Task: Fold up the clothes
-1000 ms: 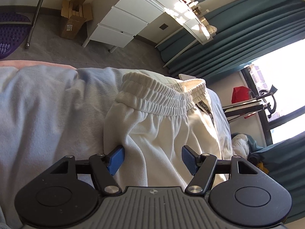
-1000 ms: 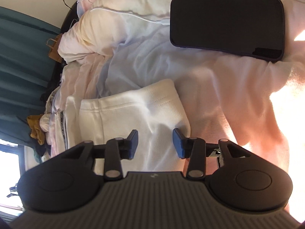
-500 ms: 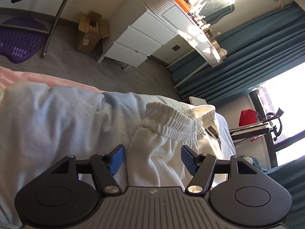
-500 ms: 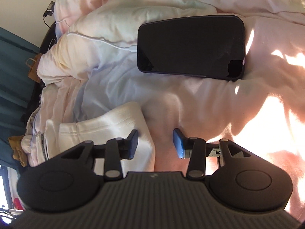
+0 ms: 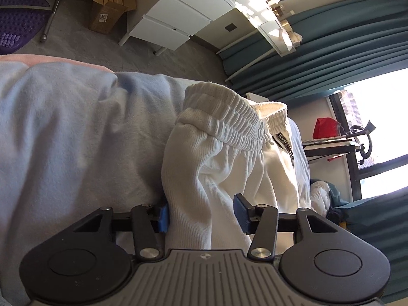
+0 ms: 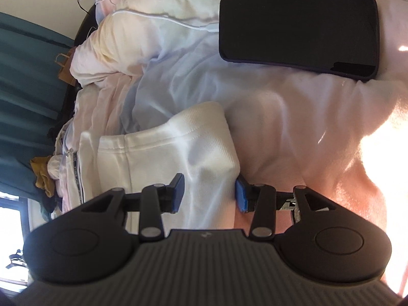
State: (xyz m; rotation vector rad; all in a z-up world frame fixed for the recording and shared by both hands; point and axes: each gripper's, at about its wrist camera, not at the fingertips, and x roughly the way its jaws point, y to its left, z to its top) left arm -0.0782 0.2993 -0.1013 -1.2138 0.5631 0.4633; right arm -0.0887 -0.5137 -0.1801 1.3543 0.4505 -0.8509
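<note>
The left gripper (image 5: 201, 213) has its jaws apart, with a fold of the white sweatpants (image 5: 224, 168) lying between the blue pads (image 5: 241, 211); the left pad sits against the fabric's left edge, the right pad stands clear of it. The sweatpants run lengthwise away from this gripper, their gathered elastic waistband (image 5: 229, 117) at the far end, resting on a pale blue blanket (image 5: 76, 132). Beyond the bed, on the floor at the far left, an open cardboard box (image 5: 109, 5) stands holding narrow cartons on end, next to a white drawer unit (image 5: 178, 12) and teal curtains (image 5: 331, 38). The right gripper (image 6: 209, 193) is likewise spread, straddling the other end of the sweatpants (image 6: 178, 148), whose stitched hem (image 6: 193, 132) points away from it. A black phone (image 6: 298, 25) lies far right on the pink bedding (image 6: 293, 117), well apart from the sweatpants.
</note>
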